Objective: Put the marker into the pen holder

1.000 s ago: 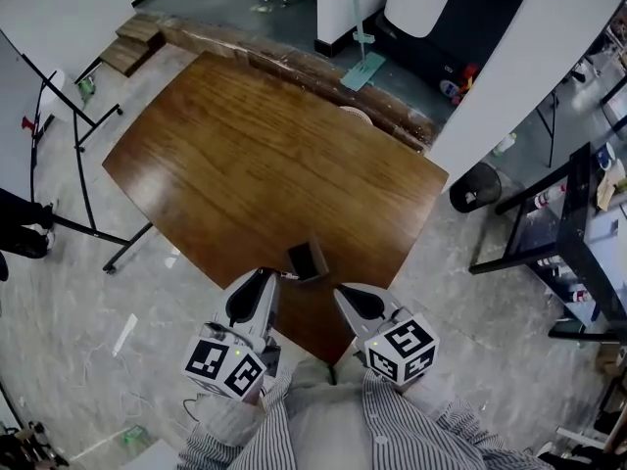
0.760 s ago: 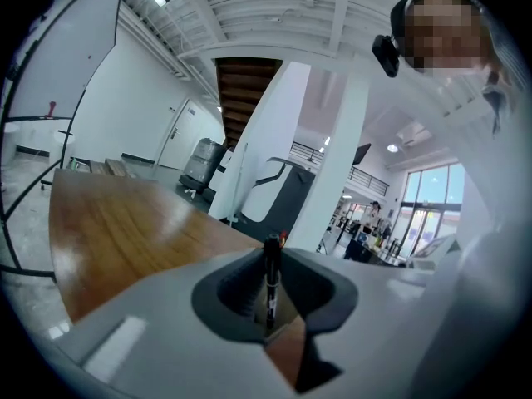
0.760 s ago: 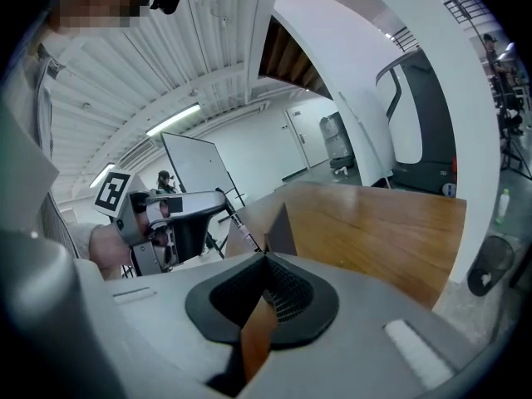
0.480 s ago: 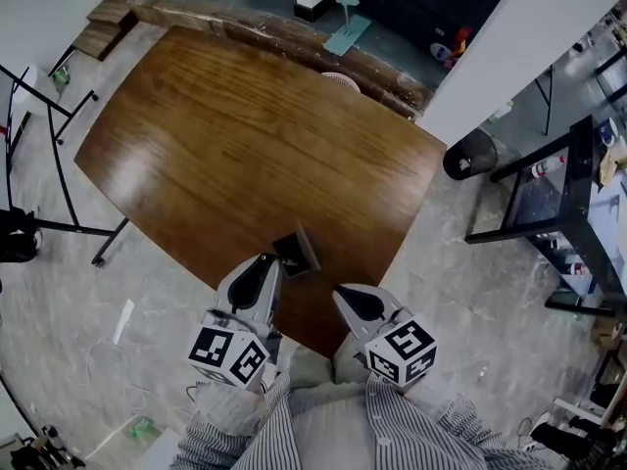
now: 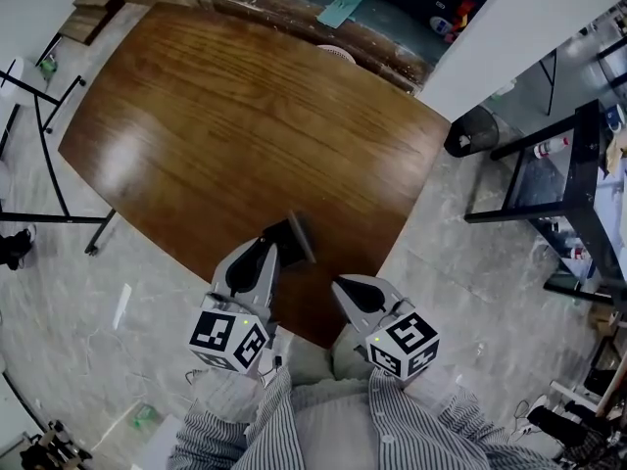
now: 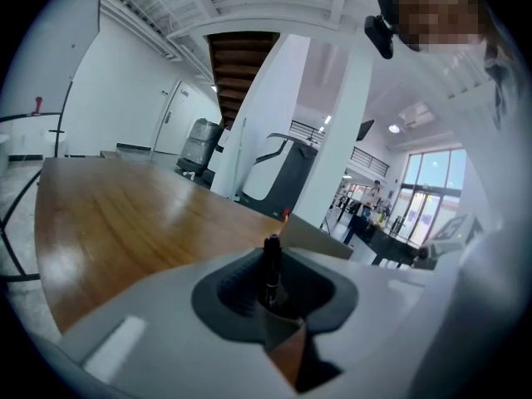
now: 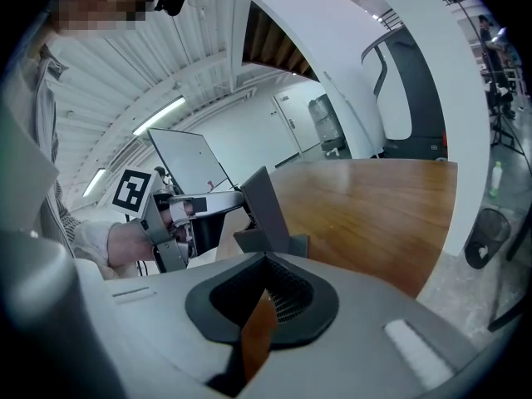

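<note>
A black marker (image 6: 271,266) stands upright between the jaws of my left gripper (image 6: 273,299), which is shut on it. In the head view the left gripper (image 5: 265,251) sits at the table's near edge, its tip right against the dark grey pen holder (image 5: 290,238). The pen holder (image 7: 264,209) looks tilted, and the left gripper (image 7: 184,213) is beside it on the left. Only a grey wall of the pen holder (image 6: 314,236) shows just past the marker. My right gripper (image 5: 342,289) hangs a little right of the holder, shut, with nothing in it (image 7: 264,307).
The brown wooden table (image 5: 245,125) stretches away from me, its near corner under the grippers. A black round bin (image 5: 472,130) and a black rack (image 5: 554,194) stand on the floor to the right. A stand's legs (image 5: 49,164) are at the left.
The head view has shifted, so the table fills more of the frame. The left gripper's tip has closed in on the pen holder, which now looks more tilted. The right gripper has hardly moved.
</note>
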### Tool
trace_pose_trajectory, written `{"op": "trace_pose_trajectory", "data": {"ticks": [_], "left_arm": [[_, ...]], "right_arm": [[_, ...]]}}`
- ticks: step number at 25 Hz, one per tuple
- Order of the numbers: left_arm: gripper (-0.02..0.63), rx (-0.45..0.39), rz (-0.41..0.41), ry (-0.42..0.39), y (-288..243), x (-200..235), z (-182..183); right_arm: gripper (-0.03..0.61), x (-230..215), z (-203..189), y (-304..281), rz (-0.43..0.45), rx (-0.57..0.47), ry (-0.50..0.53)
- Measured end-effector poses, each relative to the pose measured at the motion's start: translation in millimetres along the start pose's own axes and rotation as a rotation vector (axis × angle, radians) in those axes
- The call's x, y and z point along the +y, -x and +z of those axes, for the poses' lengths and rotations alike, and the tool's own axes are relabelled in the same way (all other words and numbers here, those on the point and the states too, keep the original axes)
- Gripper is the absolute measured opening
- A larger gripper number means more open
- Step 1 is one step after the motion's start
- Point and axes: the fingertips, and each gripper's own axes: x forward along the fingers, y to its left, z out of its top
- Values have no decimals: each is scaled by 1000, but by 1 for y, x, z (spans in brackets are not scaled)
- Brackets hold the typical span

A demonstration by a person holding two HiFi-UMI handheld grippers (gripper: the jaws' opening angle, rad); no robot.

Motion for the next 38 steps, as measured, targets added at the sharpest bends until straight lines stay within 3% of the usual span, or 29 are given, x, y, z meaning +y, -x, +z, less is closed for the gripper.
{"op": "trace_pose_trajectory", "data": {"ticks": [7, 14, 27, 38], "left_arm": [[61, 8, 24, -37, -6, 5, -10], [78, 6, 98, -110, -6, 15, -10], [83, 14, 86, -143, -22, 17, -4], [97, -60, 51, -131, -5, 3, 11]], "right_arm": [[0, -6, -4, 0, -8, 7, -8], [0, -4, -4, 0, -1, 5, -15], [0, -3, -7, 6, 4, -4, -25], [0, 3, 0, 11, 28, -28, -2]]}}
